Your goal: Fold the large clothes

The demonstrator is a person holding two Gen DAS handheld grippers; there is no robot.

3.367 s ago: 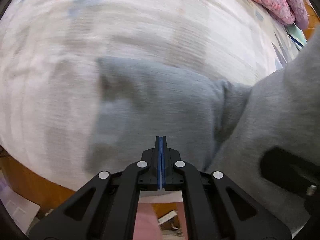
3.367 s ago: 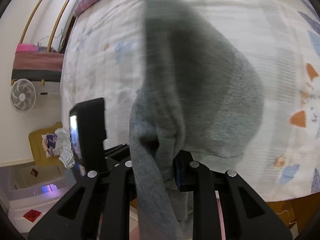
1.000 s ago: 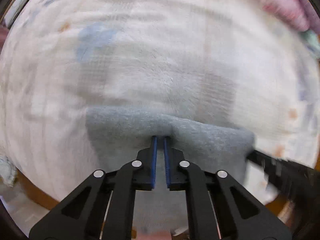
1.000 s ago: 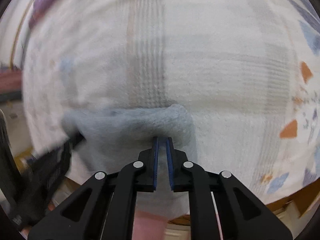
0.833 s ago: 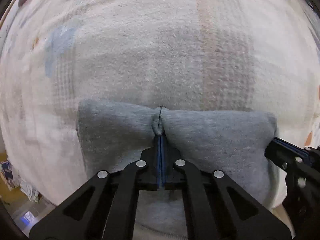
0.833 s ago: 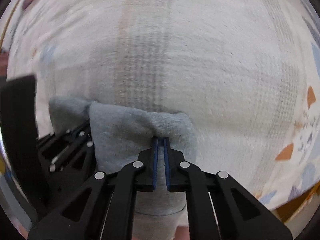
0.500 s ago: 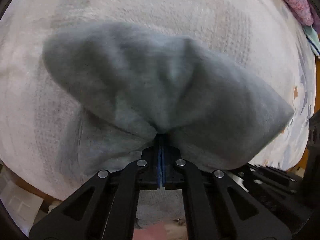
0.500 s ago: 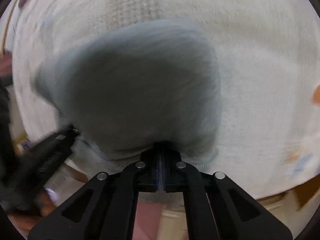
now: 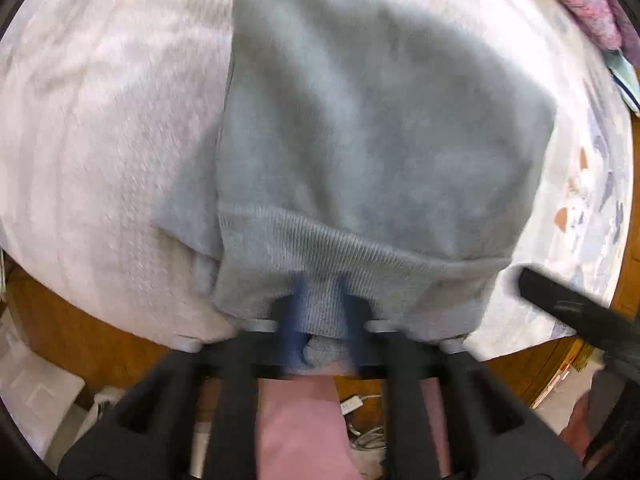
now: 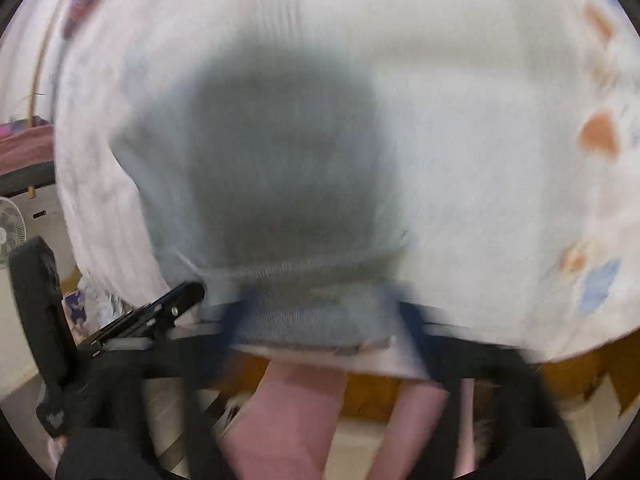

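Grey sweatshirt (image 9: 372, 128) lying folded on pale patterned bed cover (image 9: 100, 128), ribbed hem nearest, at bed's near edge. Wooden bed frame (image 9: 92, 344) below; fan (image 10: 10, 228) and pink pillow (image 9: 580, 4) off to sides. Left hand-held gripper (image 9: 320, 304) parted, hem between fingers. Right hand-held gripper (image 10: 320, 316) spread wide at hem, heavily blurred.

A home bedroom. A bed with a wooden frame (image 9: 92, 344) was spread with a white blanket (image 9: 100, 128) printed with small orange and blue shapes; pink bedding (image 9: 580, 4) lay at its far right, and a standing fan (image 10: 10, 232) stood by the wall at left.
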